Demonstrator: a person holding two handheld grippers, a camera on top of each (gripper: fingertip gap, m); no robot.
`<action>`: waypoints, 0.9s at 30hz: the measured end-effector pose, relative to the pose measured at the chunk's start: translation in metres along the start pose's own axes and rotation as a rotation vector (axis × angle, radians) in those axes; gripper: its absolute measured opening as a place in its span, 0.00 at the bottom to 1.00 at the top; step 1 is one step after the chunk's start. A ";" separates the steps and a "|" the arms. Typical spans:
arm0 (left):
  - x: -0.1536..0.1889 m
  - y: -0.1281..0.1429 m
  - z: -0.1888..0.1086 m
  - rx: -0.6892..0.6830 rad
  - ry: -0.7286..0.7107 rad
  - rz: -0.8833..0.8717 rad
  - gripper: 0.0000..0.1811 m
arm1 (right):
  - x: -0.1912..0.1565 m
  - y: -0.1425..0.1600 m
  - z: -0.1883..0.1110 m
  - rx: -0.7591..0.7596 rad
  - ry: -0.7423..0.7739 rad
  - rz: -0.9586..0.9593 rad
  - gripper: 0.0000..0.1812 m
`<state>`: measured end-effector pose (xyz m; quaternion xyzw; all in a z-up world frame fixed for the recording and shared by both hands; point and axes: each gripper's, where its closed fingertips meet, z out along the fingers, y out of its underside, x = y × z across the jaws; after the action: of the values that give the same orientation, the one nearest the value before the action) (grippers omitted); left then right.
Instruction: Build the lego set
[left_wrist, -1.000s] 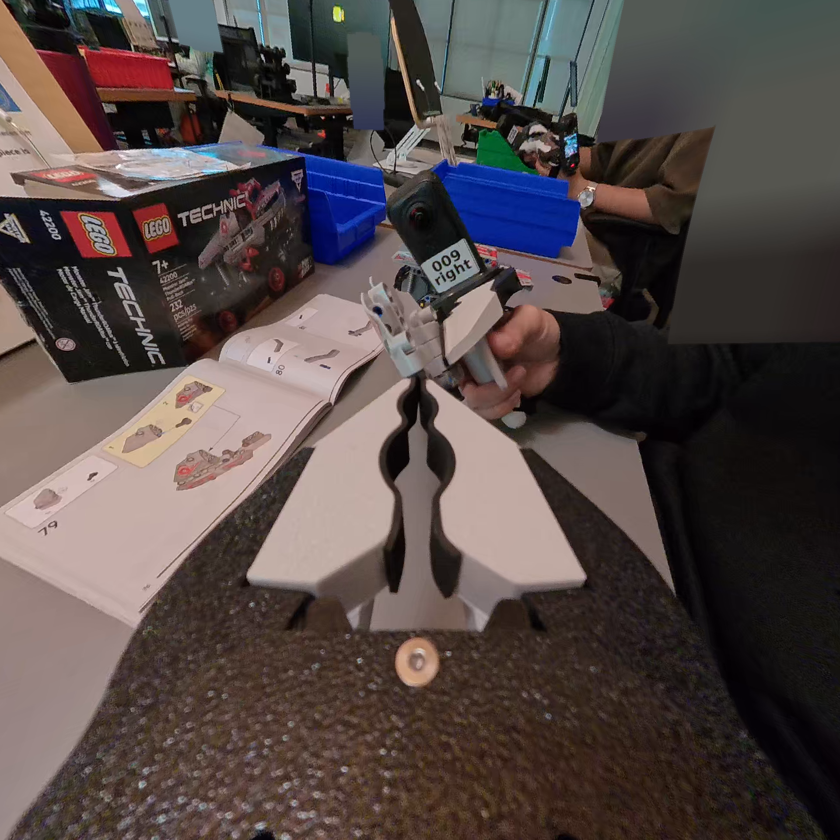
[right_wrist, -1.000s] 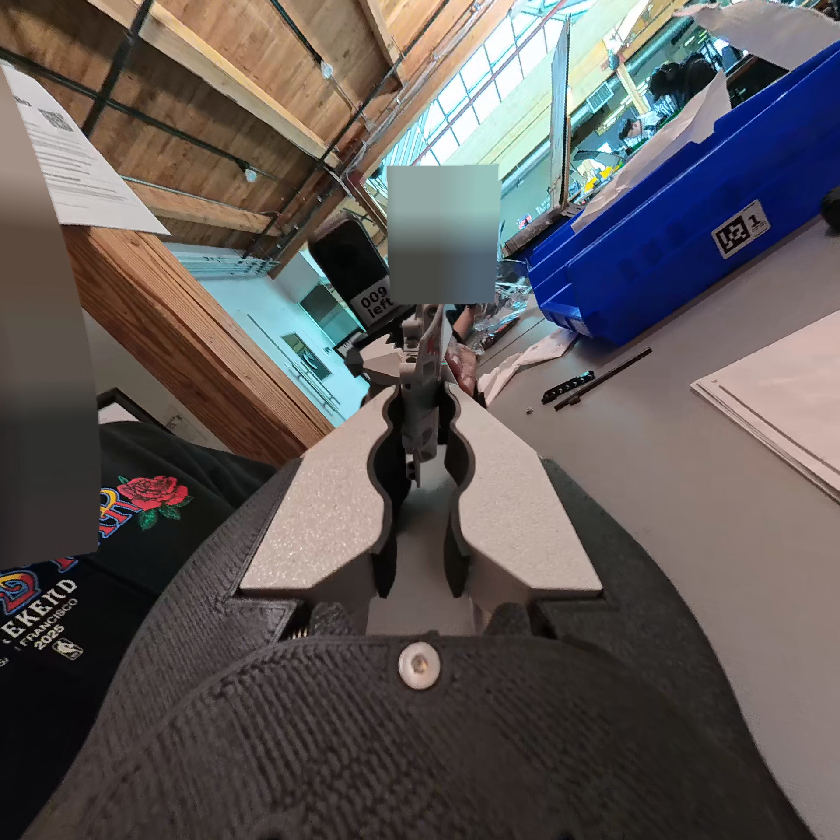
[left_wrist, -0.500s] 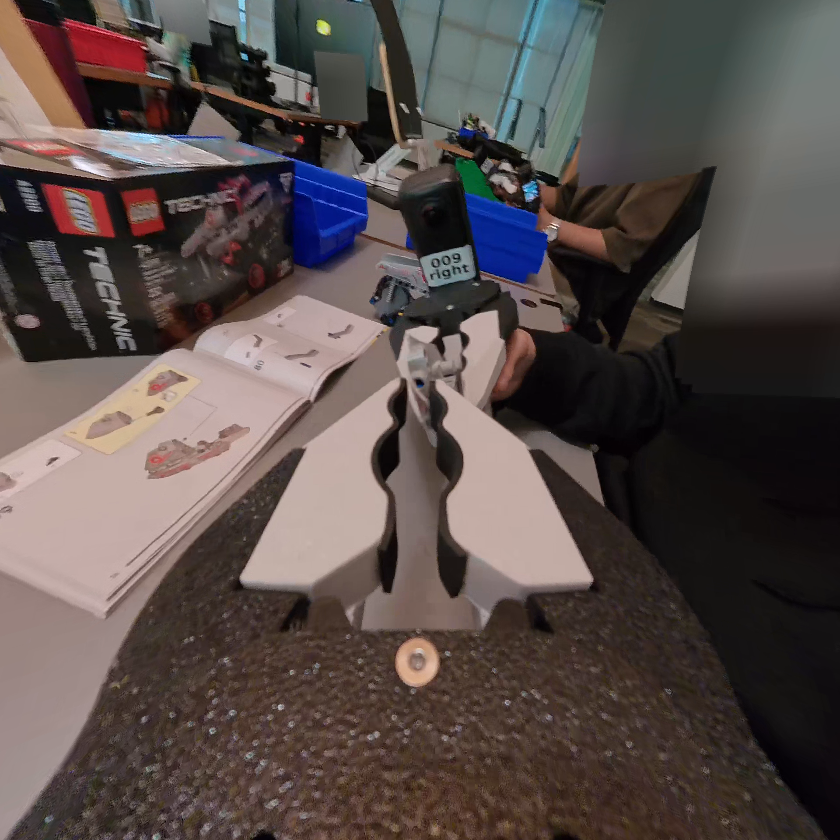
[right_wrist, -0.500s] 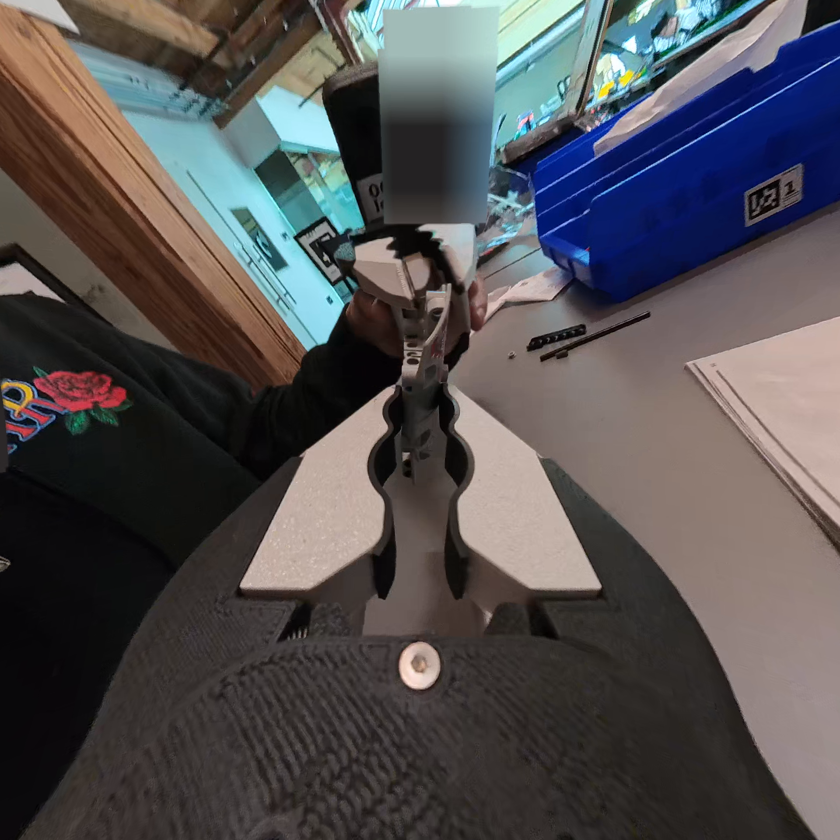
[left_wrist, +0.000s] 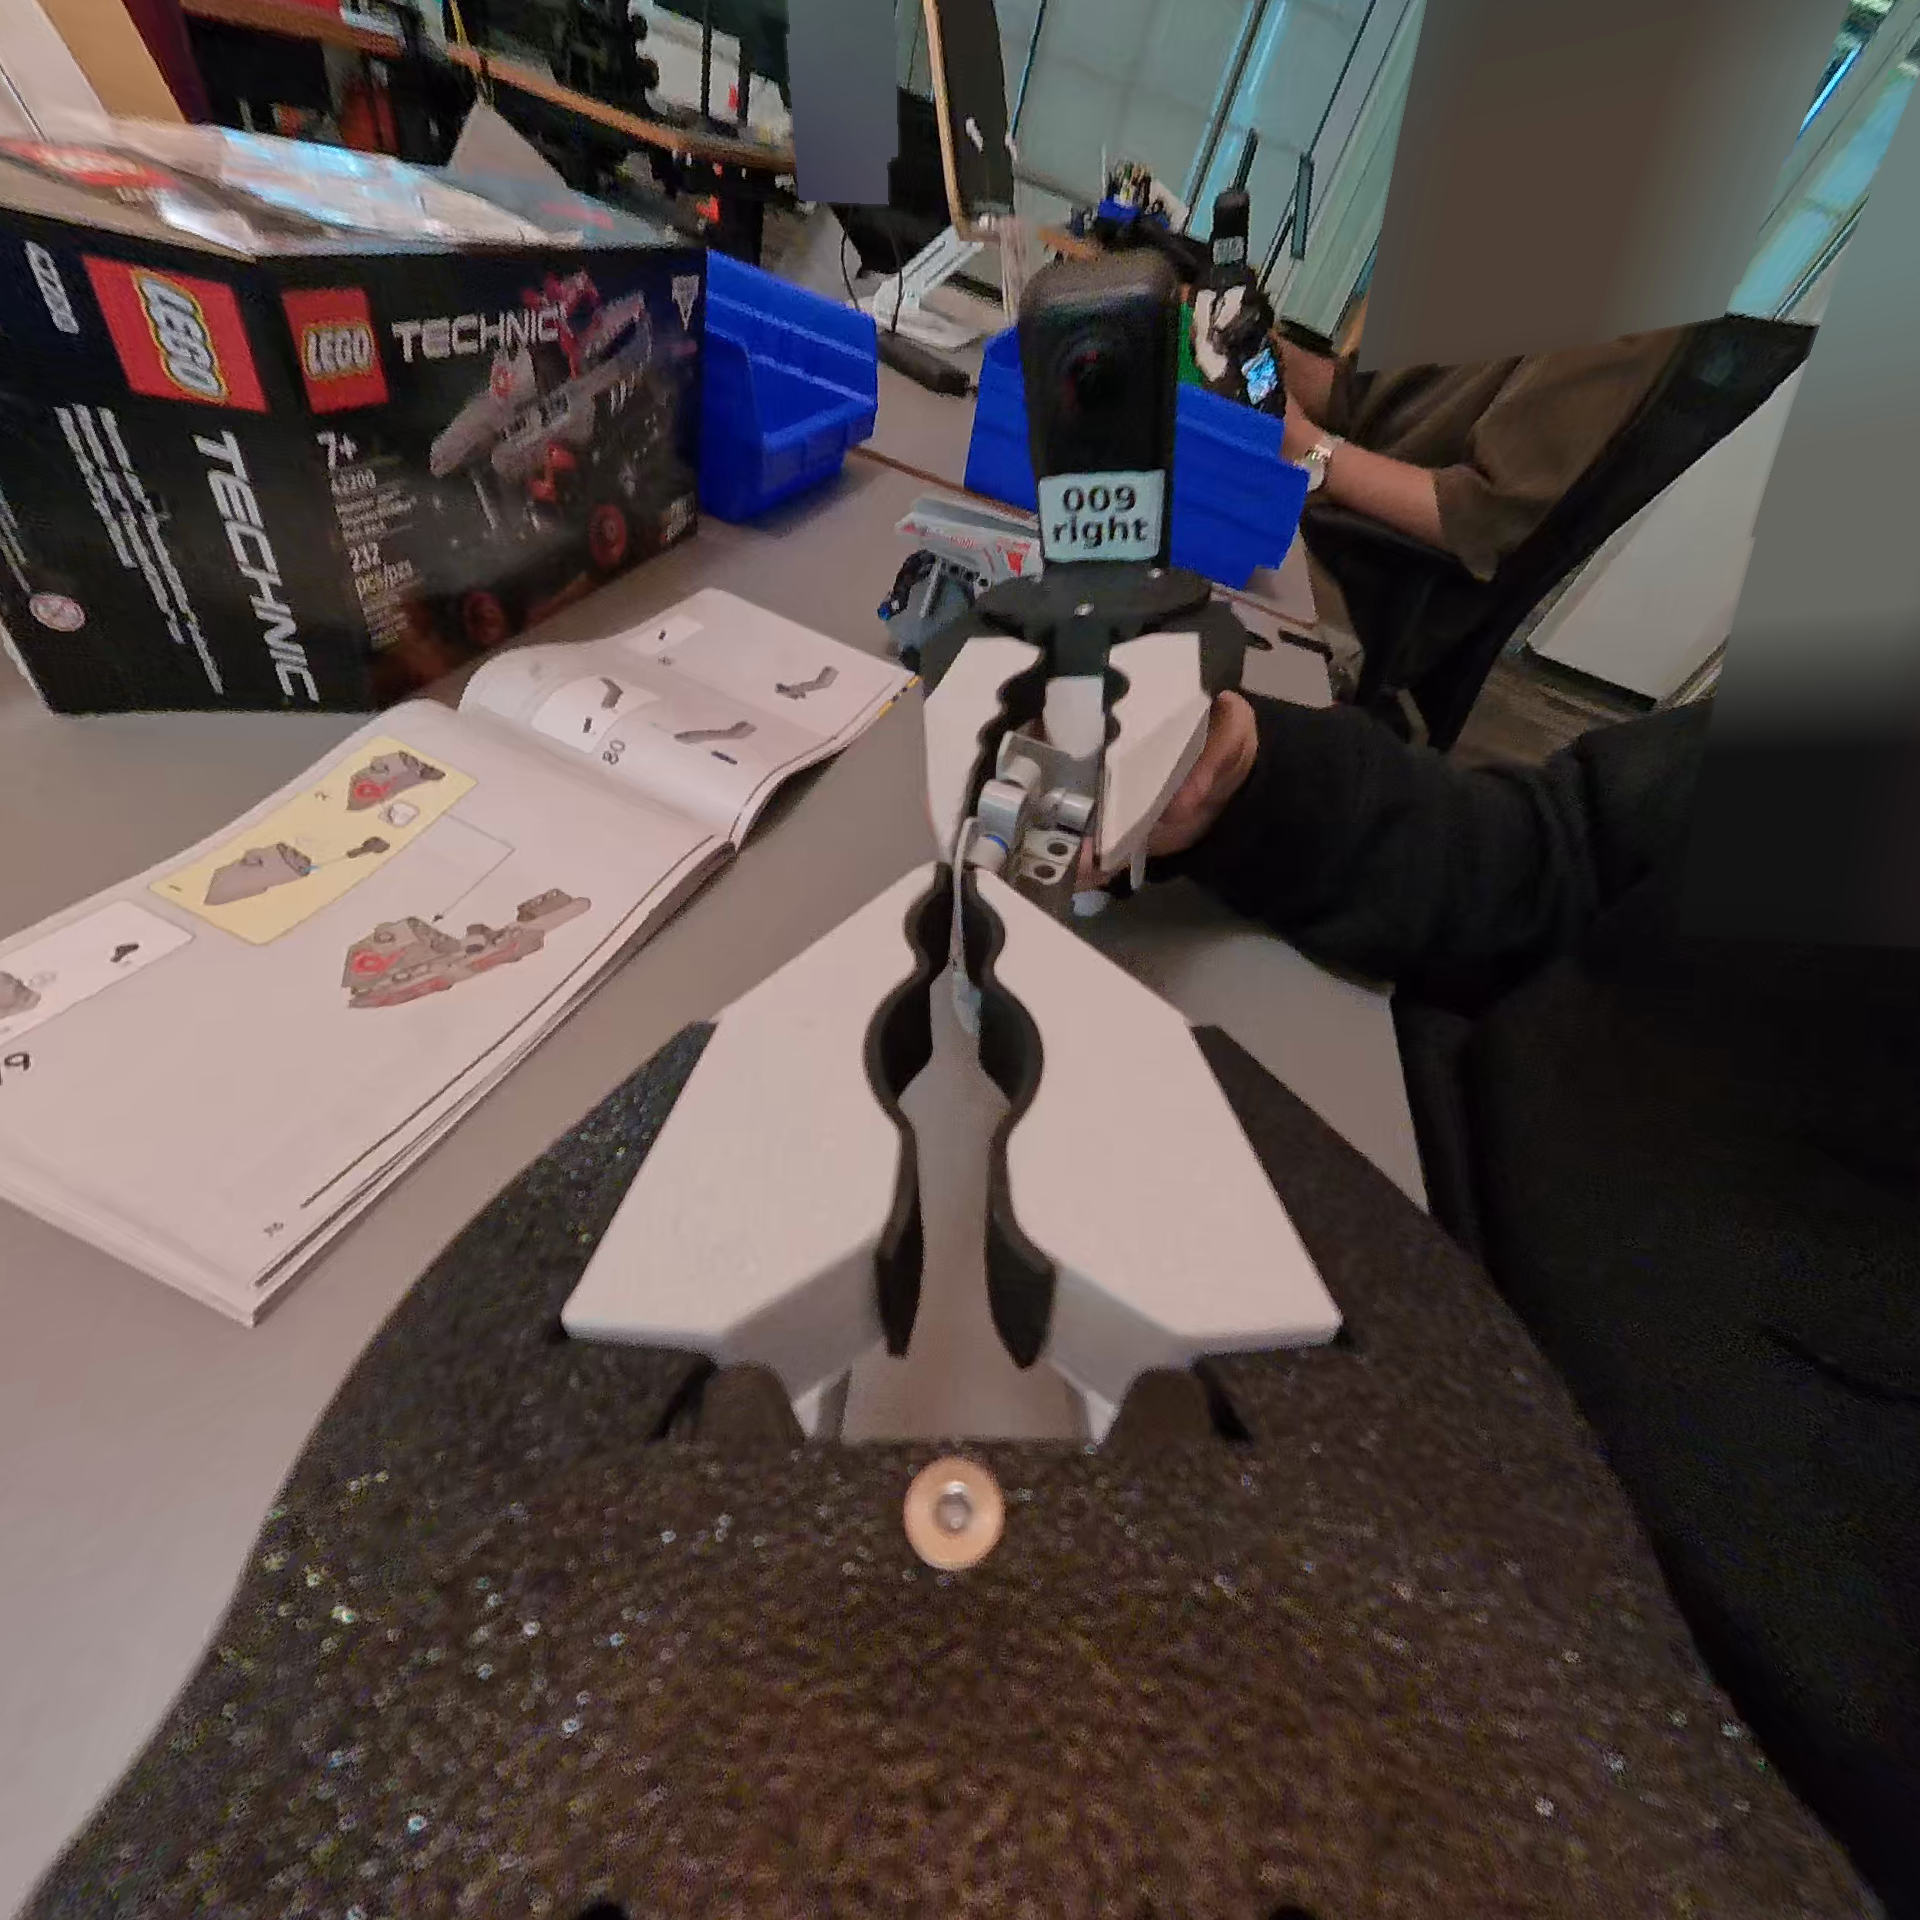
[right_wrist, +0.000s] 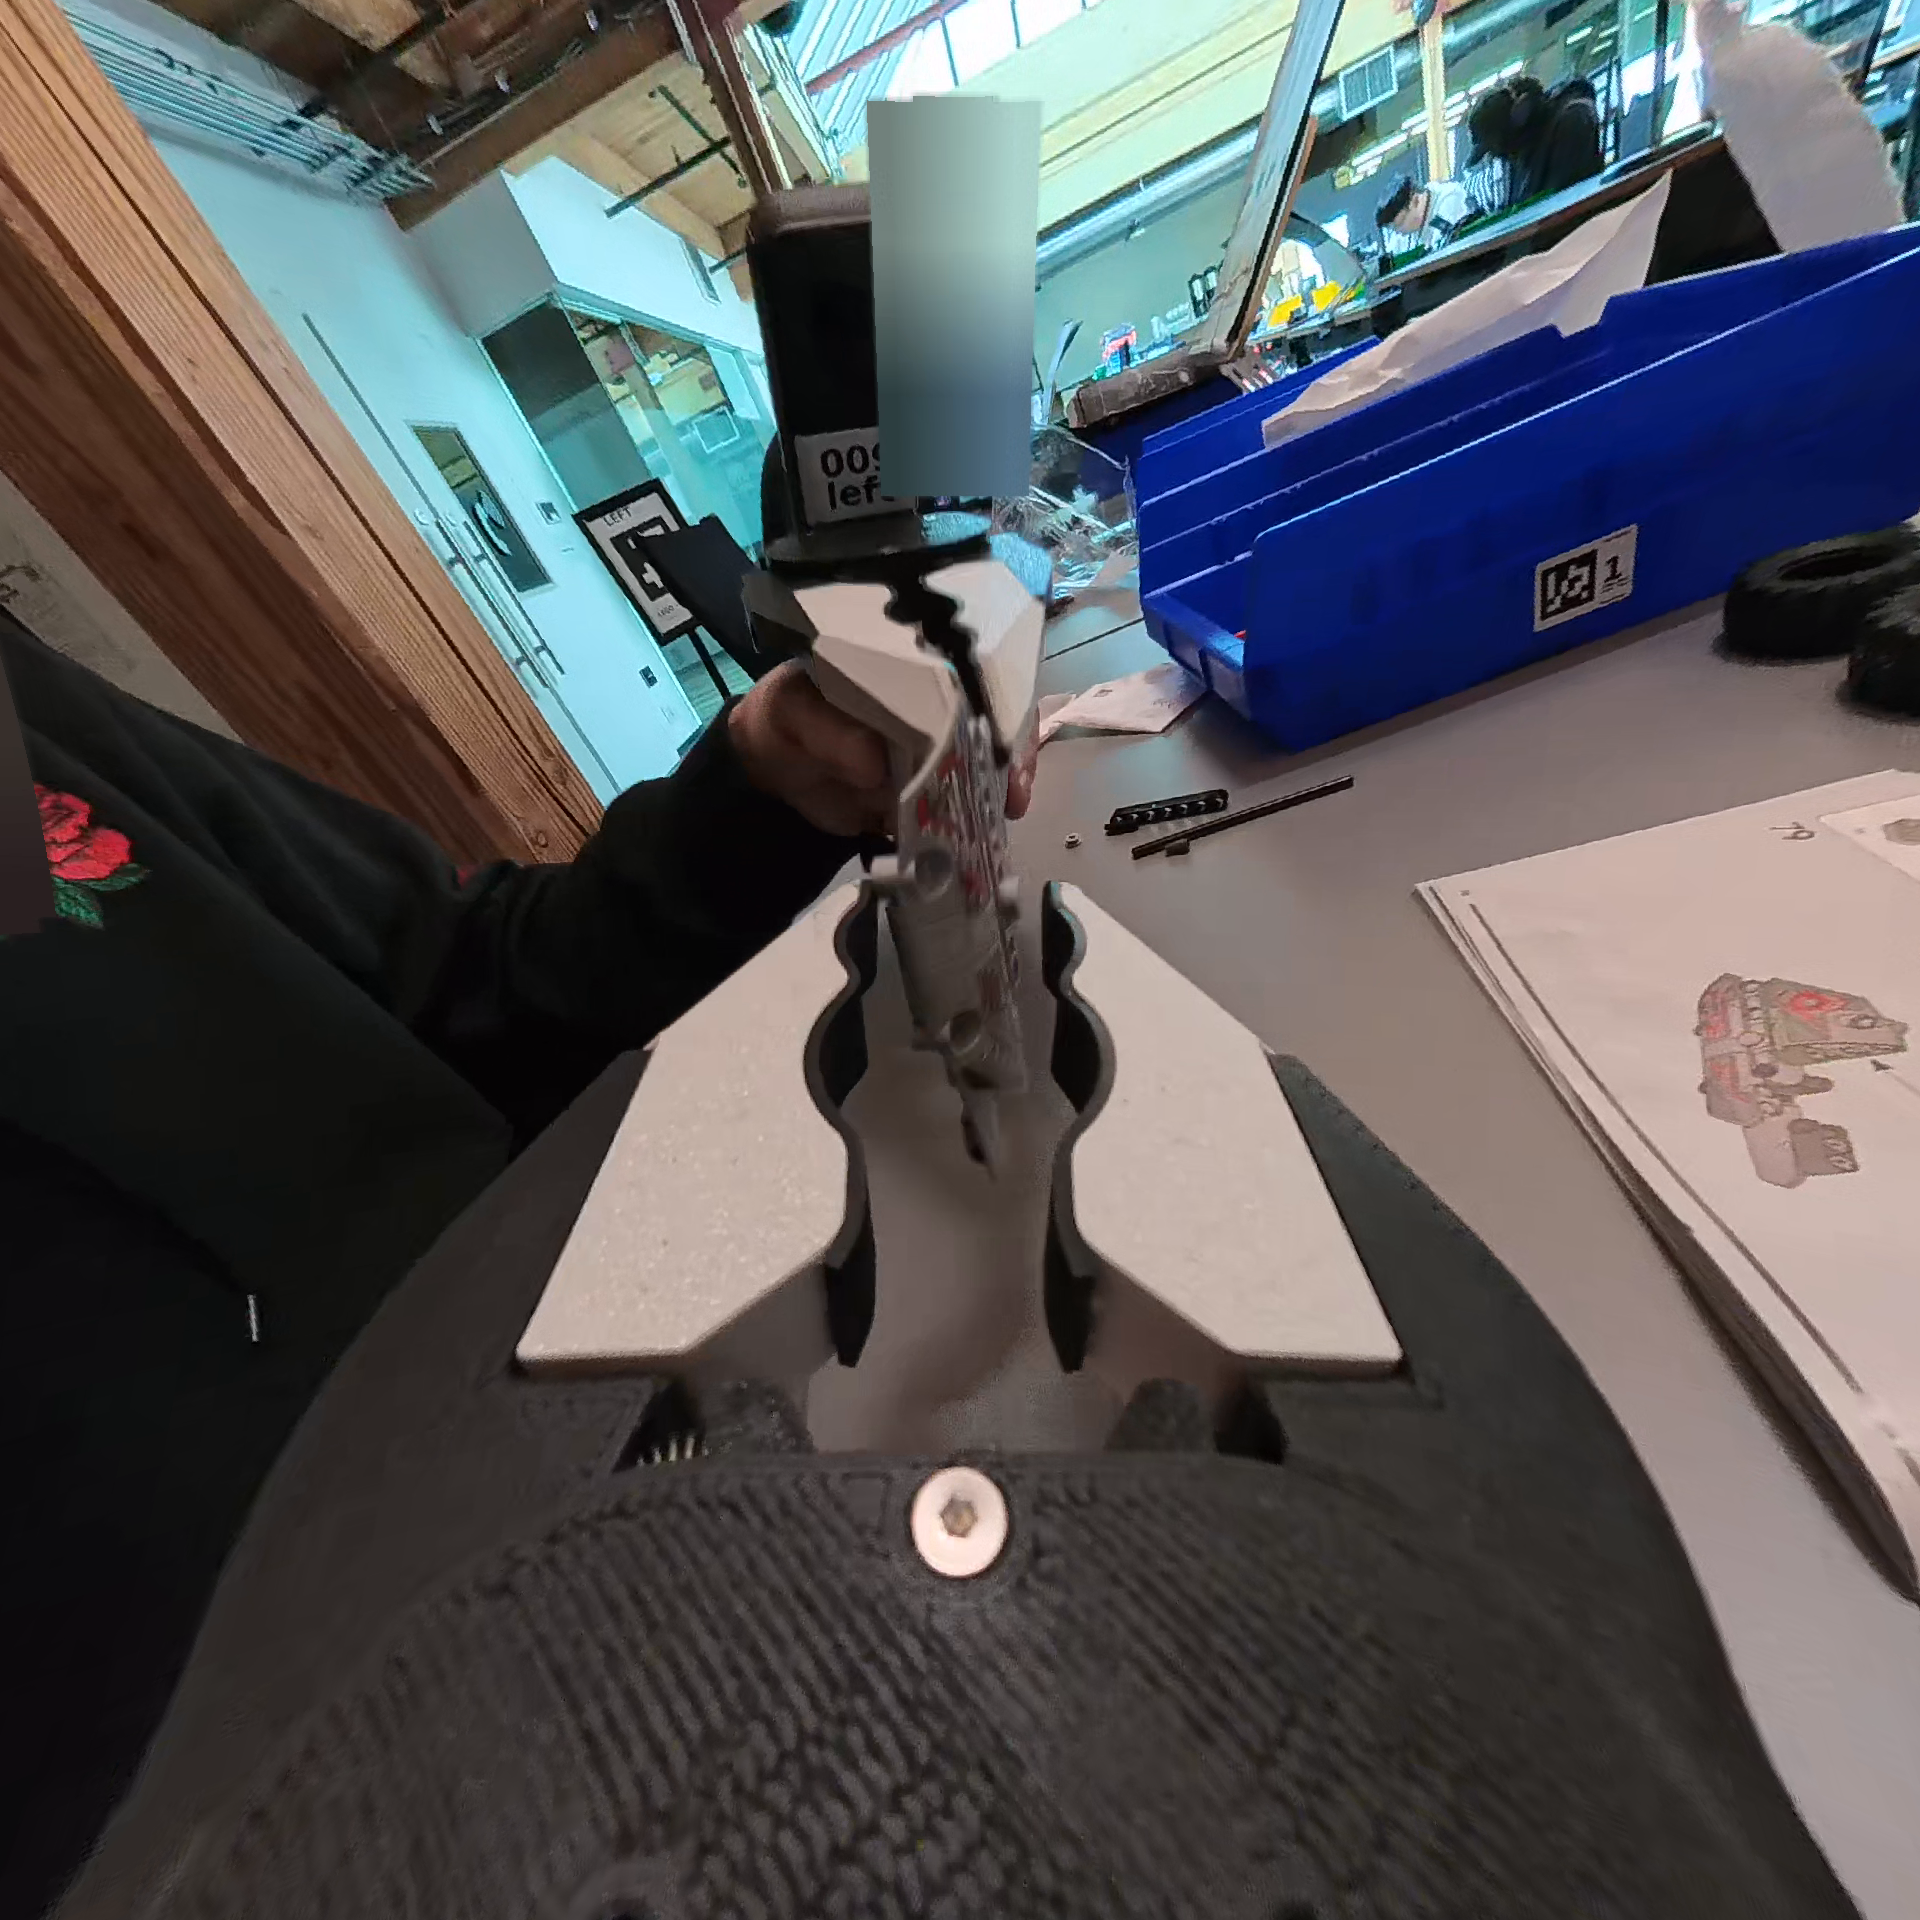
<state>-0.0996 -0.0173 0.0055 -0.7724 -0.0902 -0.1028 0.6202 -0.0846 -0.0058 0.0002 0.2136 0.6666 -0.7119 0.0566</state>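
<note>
While both grippers hung above the gray counter, we held the grey lego assembly between them. In the right wrist view, our right gripper had its jaws spread wider than the assembly, whose lower end reached down into the gap; whether the pads touched it we could not tell. Our left gripper, seen farther off in that view, had its jaws pinching the top of the assembly, with a hand in a black sleeve wrapped round its handle. In the left wrist view, our left gripper showed its jaws nearly pressed together on a thin white edge of the piece, and the right gripper faced it just beyond, jaws apart around the grey part. An open instruction booklet lay near the counter's left side, with the black lego box behind it and blue bins toward the far edge. A black beam and a thin black axle lay on the counter near a blue bin, with black tyres beside it.
</note>
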 end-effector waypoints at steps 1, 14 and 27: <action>-0.003 0.002 0.002 -0.005 -0.014 -0.001 0.00 | 0.000 -0.002 -0.002 0.008 -0.002 -0.009 0.15; 0.002 0.016 0.018 -0.084 -0.016 0.045 0.00 | 0.009 0.004 -0.005 -0.072 0.101 -0.150 0.03; 0.005 0.012 0.022 0.019 0.083 -0.046 0.00 | 0.006 0.004 -0.008 -0.029 0.051 -0.107 0.03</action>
<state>-0.0907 0.0016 -0.0092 -0.7594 -0.0830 -0.1483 0.6281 -0.0867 0.0026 -0.0055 0.1949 0.6885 -0.6985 0.0044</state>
